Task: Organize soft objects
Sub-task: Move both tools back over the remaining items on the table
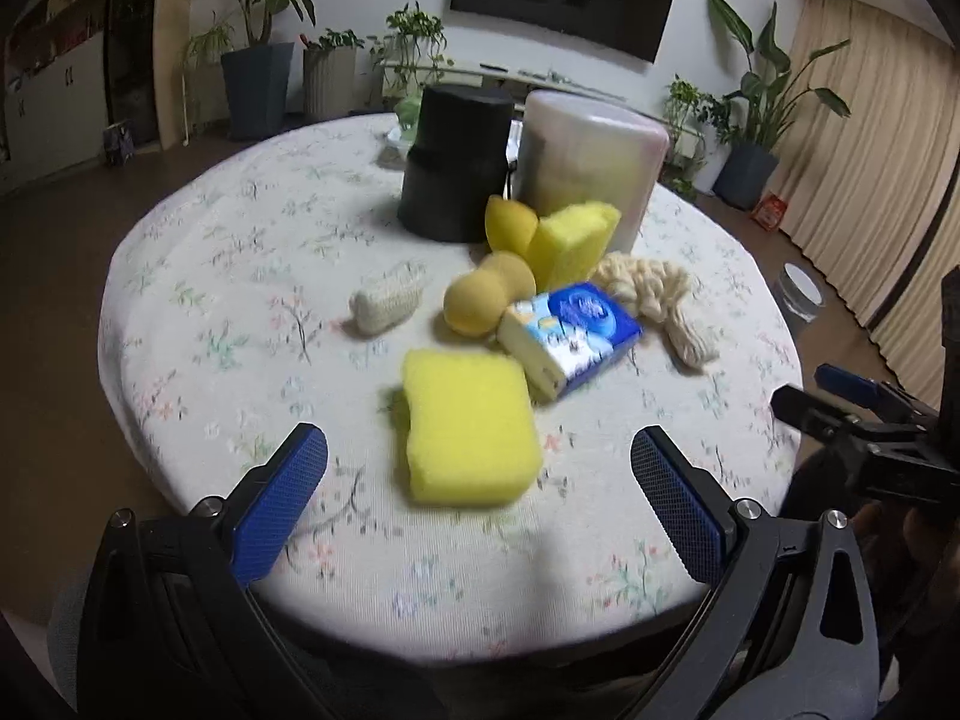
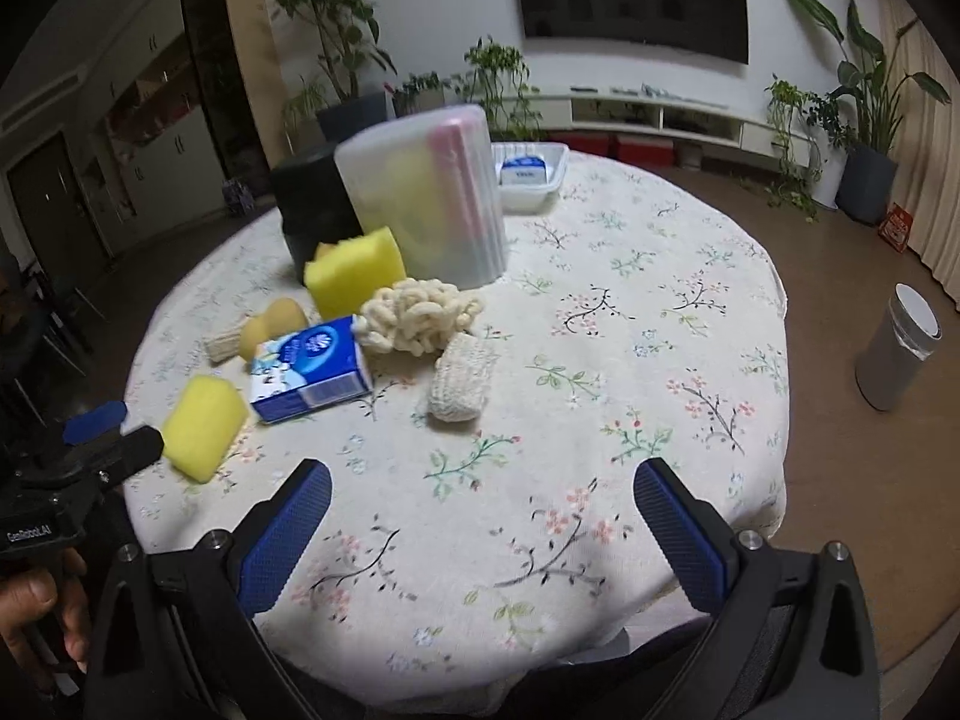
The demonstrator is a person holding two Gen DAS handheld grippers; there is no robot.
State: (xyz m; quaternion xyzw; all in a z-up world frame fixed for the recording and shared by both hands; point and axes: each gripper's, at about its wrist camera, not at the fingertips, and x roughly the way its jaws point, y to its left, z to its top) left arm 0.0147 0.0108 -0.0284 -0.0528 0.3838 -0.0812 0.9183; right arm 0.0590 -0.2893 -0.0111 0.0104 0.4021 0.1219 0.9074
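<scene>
Soft things lie in a cluster on the round floral table [image 1: 252, 276]. A flat yellow sponge [image 1: 468, 426] sits just ahead of my open left gripper [image 1: 477, 439], between its blue fingers but untouched. Behind it are a blue tissue pack [image 1: 570, 336], a gourd-shaped yellow sponge [image 1: 486, 294], an upright yellow sponge [image 1: 573, 240], a cream rope knot [image 1: 654, 294] and a small loofah pad [image 1: 390, 300]. My right gripper [image 2: 483, 474] is open over bare cloth, short of another loofah pad [image 2: 462, 378]. The rope knot [image 2: 414, 312] and tissue pack [image 2: 309, 369] lie beyond.
A black container [image 1: 456, 162] and a translucent lidded box [image 1: 588, 162] stand behind the cluster. A white tray [image 2: 558, 180] holds a tissue pack at the far edge. A grey bin [image 2: 897, 348] stands on the floor at the right. A hand [image 2: 36, 612] holds the left gripper.
</scene>
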